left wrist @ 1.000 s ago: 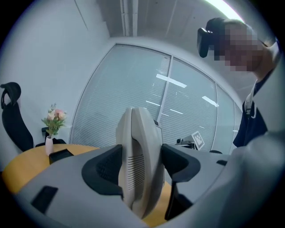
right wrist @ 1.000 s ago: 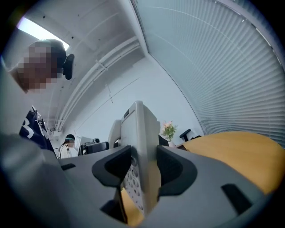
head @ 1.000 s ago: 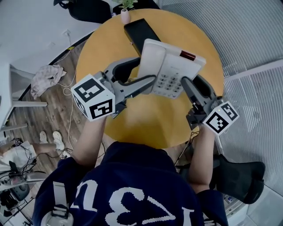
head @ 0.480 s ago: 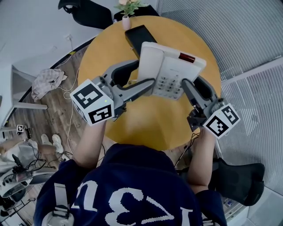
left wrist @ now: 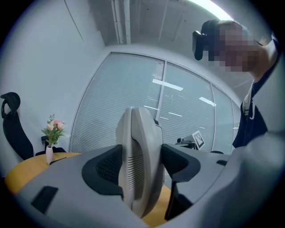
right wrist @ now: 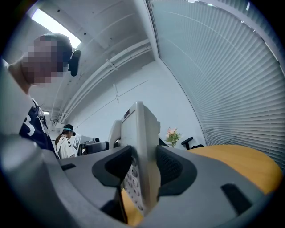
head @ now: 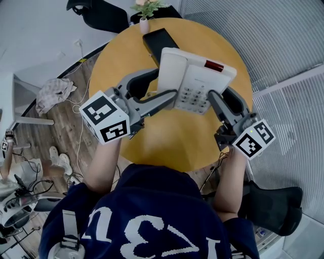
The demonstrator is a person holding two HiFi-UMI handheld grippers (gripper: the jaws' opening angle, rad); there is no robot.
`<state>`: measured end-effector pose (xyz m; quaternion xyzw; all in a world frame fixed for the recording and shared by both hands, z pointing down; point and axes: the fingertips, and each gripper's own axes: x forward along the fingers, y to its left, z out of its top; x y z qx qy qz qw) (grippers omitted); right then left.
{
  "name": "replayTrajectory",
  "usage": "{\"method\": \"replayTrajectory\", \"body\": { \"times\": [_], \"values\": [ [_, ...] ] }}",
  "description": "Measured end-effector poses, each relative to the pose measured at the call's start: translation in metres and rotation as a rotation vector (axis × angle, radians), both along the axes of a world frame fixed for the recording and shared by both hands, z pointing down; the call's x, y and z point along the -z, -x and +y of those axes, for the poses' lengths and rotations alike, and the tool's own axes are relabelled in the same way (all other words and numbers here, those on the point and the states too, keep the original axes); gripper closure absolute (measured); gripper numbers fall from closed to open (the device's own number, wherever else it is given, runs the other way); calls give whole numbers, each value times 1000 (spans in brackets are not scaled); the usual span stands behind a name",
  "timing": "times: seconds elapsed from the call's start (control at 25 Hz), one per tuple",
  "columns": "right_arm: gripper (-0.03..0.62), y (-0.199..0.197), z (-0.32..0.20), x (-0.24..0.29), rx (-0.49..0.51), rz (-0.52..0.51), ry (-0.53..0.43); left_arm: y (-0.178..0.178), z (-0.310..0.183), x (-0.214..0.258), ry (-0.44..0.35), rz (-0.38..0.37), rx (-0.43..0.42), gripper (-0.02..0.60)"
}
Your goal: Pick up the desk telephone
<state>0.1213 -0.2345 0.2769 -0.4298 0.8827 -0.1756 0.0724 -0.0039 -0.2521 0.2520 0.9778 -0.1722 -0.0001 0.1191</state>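
The white desk telephone [head: 195, 81] hangs in the air above the round yellow table [head: 167, 136], handset on its cradle at the left, keypad and a red strip on the right. My left gripper [head: 164, 88] is shut on the handset side; the left gripper view shows the phone [left wrist: 140, 164] edge-on, pinched between the black pads. My right gripper [head: 217, 98] is shut on the phone's right edge, and in the right gripper view the phone [right wrist: 142, 156] stands clamped between the pads with its keys showing.
A black phone-like slab [head: 161, 41] lies on the table behind the telephone, beside a small vase of flowers [head: 145, 15]. A black office chair [head: 273, 205] stands at lower right. Cloth [head: 53, 93] and cables lie on the wooden floor at left. Another person [right wrist: 67, 142] stands in the distance.
Both grippers have lifted the telephone a little higher off the table over the first half second; since then nothing has moved.
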Motion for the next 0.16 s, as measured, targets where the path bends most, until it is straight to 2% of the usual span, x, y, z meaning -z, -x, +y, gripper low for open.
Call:
{"method": "replayTrajectory", "body": {
  "times": [0.16],
  "values": [
    [401, -2, 2, 0, -5, -5, -1, -2, 2, 0, 0, -3, 2, 288]
  ]
}}
